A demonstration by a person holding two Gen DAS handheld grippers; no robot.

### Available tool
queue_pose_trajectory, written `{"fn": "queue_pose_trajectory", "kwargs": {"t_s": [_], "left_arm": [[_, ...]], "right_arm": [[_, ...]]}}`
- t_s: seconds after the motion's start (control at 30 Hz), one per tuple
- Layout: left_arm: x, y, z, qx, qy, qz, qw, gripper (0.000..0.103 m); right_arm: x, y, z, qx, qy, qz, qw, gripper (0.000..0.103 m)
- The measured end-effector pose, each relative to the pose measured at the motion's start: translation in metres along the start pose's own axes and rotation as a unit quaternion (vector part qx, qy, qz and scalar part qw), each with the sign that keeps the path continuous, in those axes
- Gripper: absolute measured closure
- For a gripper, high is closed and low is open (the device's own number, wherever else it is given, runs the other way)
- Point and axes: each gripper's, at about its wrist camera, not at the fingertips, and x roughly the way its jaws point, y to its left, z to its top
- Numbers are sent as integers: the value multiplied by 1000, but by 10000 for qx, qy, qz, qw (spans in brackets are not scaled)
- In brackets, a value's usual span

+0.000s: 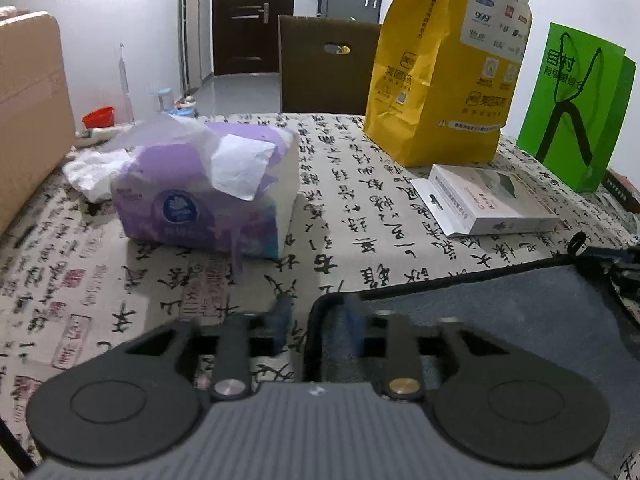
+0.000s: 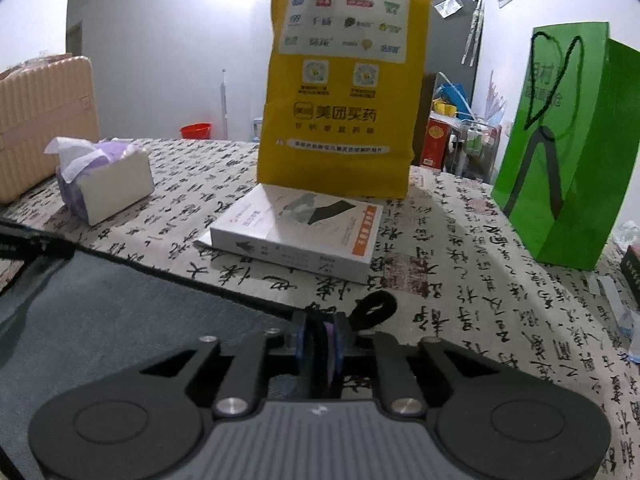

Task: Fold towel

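Your left gripper [image 1: 318,322] and right gripper [image 2: 318,344]: black linkages, ribbed grey bodies, blue pads, round metal screws.

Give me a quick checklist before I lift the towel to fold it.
1. Right gripper shut on towel corner: ok.
2. Left gripper shut on its corner: not ok, fingers open astride the edge.
3. Towel lying flat: ok.
4. White box off the towel: ok.
5. Tissue pack clear of the towel: ok.
6. Near edge of towel free: cannot tell, out of view.
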Motion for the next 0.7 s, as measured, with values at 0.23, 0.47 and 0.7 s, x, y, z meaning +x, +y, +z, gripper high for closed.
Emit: {"fn": "queue_pose_trajectory", "kwargs": {"t_s": [0.23, 0.47, 0.7], "left_arm": [[-38, -7, 0, 134, -181, 53, 9997, 46], [-87, -18, -5, 153, -342, 153, 9992, 6], [-137, -29, -22, 197, -491, 171, 9985, 0]], "right_arm": [[-24, -3, 4, 64, -68, 31, 10000, 84], [-60, 5, 2, 165, -132, 84, 9997, 25], [-113, 22, -5, 111, -277, 19, 9996, 2]]}}
